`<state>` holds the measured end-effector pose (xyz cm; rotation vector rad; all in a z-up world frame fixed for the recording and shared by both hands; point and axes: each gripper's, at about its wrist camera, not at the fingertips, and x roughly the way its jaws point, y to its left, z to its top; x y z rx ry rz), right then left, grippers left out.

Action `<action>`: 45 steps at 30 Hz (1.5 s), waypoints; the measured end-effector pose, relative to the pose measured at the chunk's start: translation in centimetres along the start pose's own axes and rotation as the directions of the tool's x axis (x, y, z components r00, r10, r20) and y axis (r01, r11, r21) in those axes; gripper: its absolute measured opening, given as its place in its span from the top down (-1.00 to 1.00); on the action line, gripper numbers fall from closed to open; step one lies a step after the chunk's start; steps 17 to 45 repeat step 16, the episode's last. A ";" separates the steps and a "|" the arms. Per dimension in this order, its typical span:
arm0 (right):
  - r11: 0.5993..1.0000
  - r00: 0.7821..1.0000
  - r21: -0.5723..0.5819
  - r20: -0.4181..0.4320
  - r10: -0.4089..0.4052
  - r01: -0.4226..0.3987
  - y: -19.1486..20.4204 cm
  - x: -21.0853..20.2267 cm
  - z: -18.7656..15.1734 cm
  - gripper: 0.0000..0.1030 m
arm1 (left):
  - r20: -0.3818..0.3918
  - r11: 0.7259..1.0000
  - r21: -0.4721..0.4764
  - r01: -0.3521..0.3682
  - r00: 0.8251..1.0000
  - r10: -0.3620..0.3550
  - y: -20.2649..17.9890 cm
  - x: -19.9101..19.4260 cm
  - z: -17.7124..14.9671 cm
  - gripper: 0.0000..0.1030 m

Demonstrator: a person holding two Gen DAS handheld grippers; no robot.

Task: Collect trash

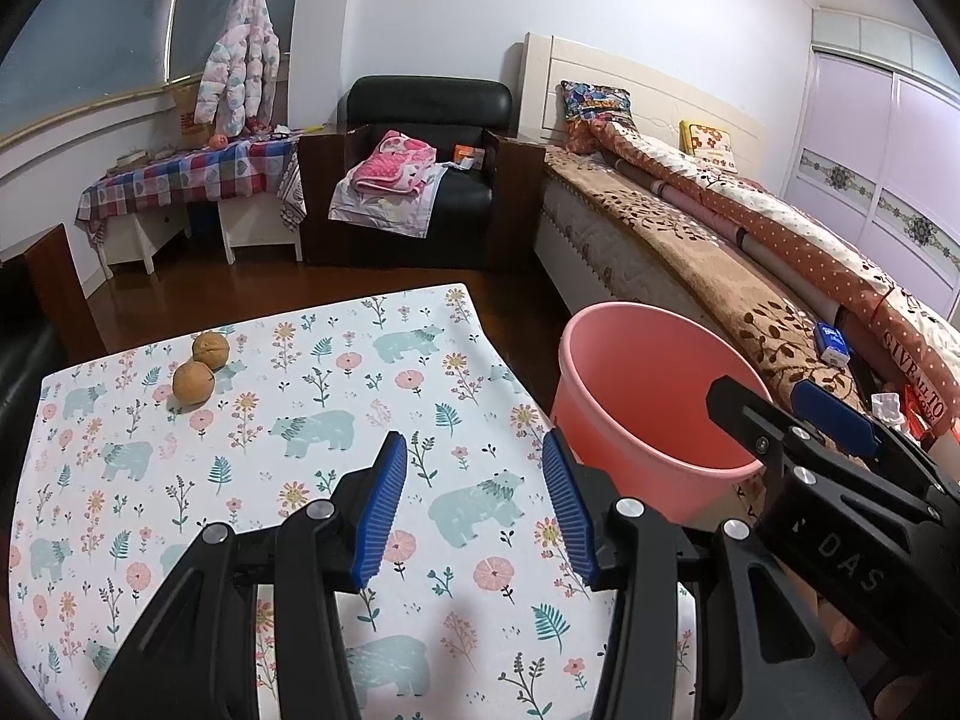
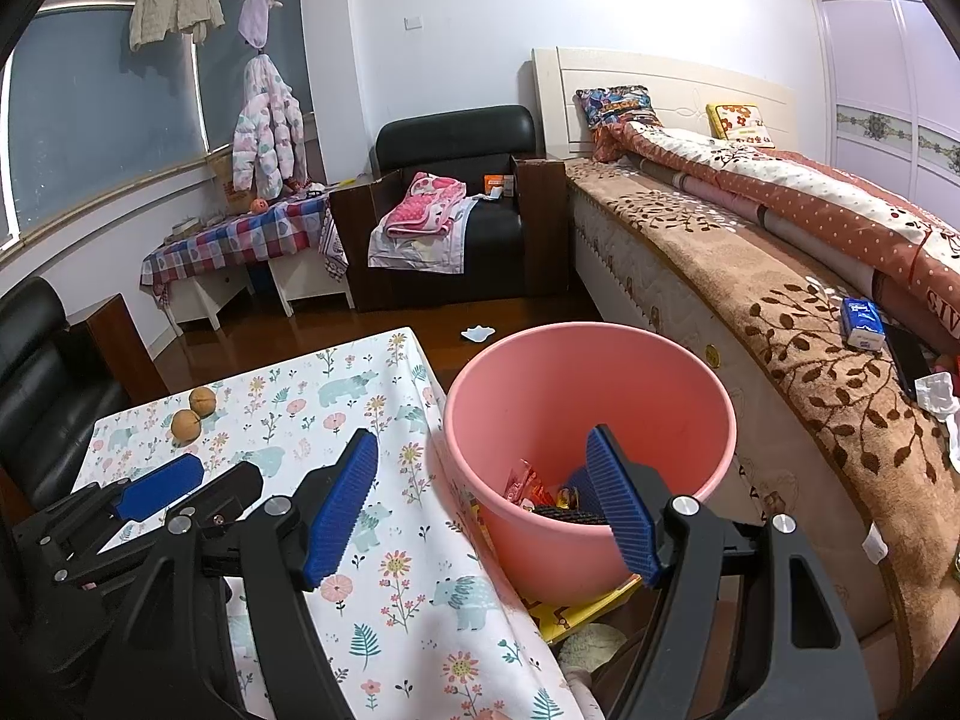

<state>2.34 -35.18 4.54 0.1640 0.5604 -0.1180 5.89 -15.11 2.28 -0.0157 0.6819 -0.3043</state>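
A pink bucket (image 2: 591,396) stands on the floor between the table and the bed, with several wrappers (image 2: 540,495) at its bottom. It also shows in the left wrist view (image 1: 648,396). My right gripper (image 2: 480,507) is open and empty, over the bucket's near rim. My left gripper (image 1: 474,507) is open and empty above the floral tablecloth (image 1: 270,480). Two brown round fruits (image 1: 201,369) lie at the table's far left. A white scrap (image 2: 478,333) lies on the floor beyond the bucket.
A bed (image 2: 780,300) runs along the right with a blue tissue pack (image 2: 862,323), a phone and white crumpled paper (image 2: 939,393) on it. A black armchair (image 2: 462,204) with pink cloth stands at the back. A black sofa (image 2: 42,384) is on the left.
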 end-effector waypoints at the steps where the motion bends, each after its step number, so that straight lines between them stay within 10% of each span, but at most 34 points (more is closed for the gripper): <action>1: 1.000 1.000 0.001 0.000 0.000 0.000 0.0 0.0 0.0 -0.40 | -0.001 1.000 0.001 0.000 1.000 0.000 0.0 0.0 0.0 0.09; 45: 1.000 1.000 -0.004 -0.003 -0.001 0.001 0.0 0.4 -0.3 -0.40 | -0.021 0.997 -0.036 -0.063 0.998 0.062 2.7 0.4 0.7 0.09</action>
